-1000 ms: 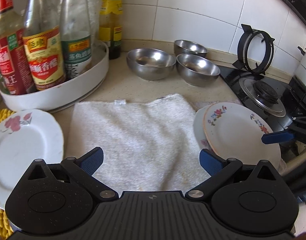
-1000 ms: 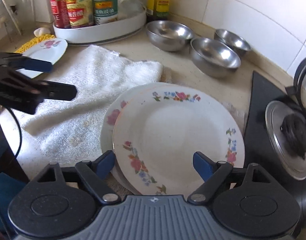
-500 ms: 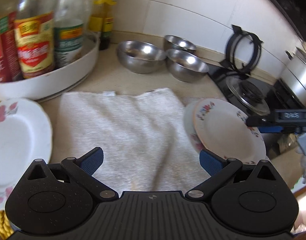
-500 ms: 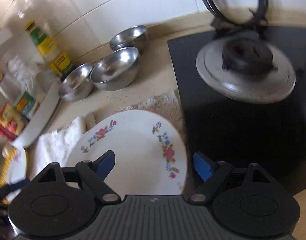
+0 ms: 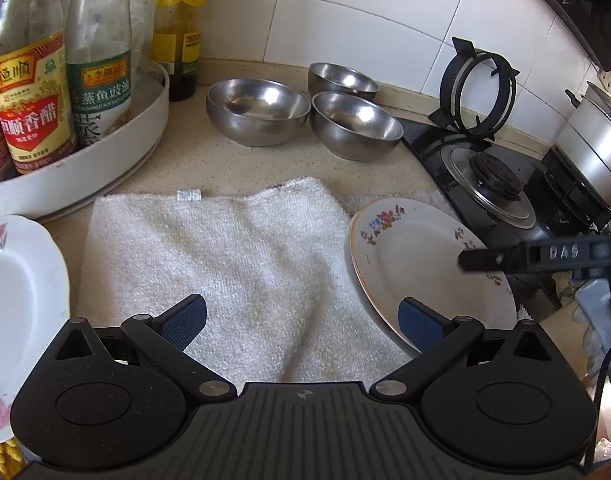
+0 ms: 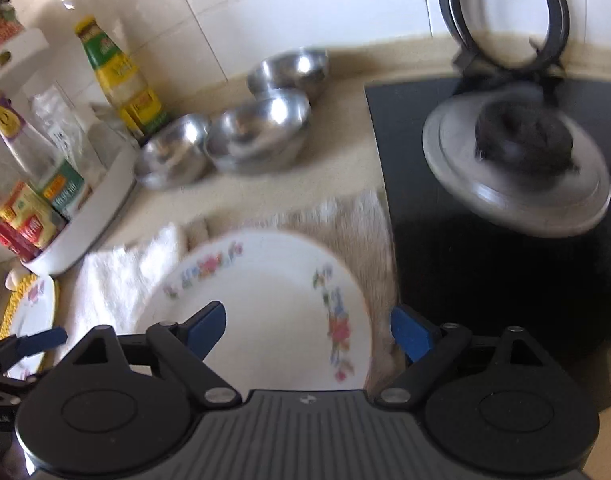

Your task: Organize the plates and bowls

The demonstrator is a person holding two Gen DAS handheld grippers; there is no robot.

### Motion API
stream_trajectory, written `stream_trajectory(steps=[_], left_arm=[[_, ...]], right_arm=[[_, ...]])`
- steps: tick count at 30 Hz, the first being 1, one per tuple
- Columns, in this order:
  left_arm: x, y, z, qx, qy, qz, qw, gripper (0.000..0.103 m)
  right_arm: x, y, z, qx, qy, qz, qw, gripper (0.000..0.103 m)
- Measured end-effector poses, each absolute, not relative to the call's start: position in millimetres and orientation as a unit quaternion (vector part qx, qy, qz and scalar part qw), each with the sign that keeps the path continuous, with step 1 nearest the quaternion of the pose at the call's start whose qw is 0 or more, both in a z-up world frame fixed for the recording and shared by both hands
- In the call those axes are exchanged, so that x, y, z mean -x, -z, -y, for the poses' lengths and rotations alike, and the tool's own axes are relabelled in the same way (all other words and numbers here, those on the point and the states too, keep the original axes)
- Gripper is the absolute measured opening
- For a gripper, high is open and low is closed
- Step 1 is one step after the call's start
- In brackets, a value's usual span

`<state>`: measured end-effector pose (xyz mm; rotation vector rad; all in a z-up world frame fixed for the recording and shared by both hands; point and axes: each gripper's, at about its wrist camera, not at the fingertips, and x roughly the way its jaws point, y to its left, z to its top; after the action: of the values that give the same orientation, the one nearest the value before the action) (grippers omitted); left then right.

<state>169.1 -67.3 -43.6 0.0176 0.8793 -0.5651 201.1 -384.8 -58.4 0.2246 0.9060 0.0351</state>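
Two stacked floral plates (image 5: 417, 264) lie on the right end of a white towel (image 5: 225, 260), beside the stove; they also show in the right wrist view (image 6: 273, 300). A third floral plate (image 5: 13, 300) lies at the far left. Three steel bowls (image 5: 257, 110) stand at the back of the counter. My left gripper (image 5: 301, 320) is open and empty, low over the towel. My right gripper (image 6: 309, 328) is open and empty, its jaws astride the near right rim of the stacked plates; it shows edge-on in the left wrist view (image 5: 545, 256).
A white round tray (image 5: 85, 160) with sauce bottles stands at back left. A black gas stove (image 5: 493, 184) with a burner, an upright pot ring (image 5: 481, 92) and a steel pot (image 5: 593, 148) lies at right. A yellow mat (image 6: 17, 300) sits under the left plate.
My right gripper has swung round from facing the towel to facing the back wall and stove, staying over the stacked plates. My left gripper has drifted slightly. Both stay open.
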Motion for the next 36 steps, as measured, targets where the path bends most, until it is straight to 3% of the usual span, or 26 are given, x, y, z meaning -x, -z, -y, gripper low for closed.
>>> stream_trajectory(steps=[16,27,36], left_arm=[[-171.0,16.5,-39.2,0.008,0.088,-0.399,0.913,0.103],[-181.6,20.6,-112.1,0.004,-0.035,-0.401,0.915,0.103],[-197.9,38.3,-125.7,0.001,-0.035,-0.425,0.905,0.102]], right_arm=[[-272.3,49.0,184.5,0.006,-0.273,-0.416,0.867,0.094],[-299.5,78.5,110.6,0.026,-0.304,-0.452,0.839,0.094],[-311.8,105.9,83.7,0.017,-0.294,-0.49,0.82,0.092]])
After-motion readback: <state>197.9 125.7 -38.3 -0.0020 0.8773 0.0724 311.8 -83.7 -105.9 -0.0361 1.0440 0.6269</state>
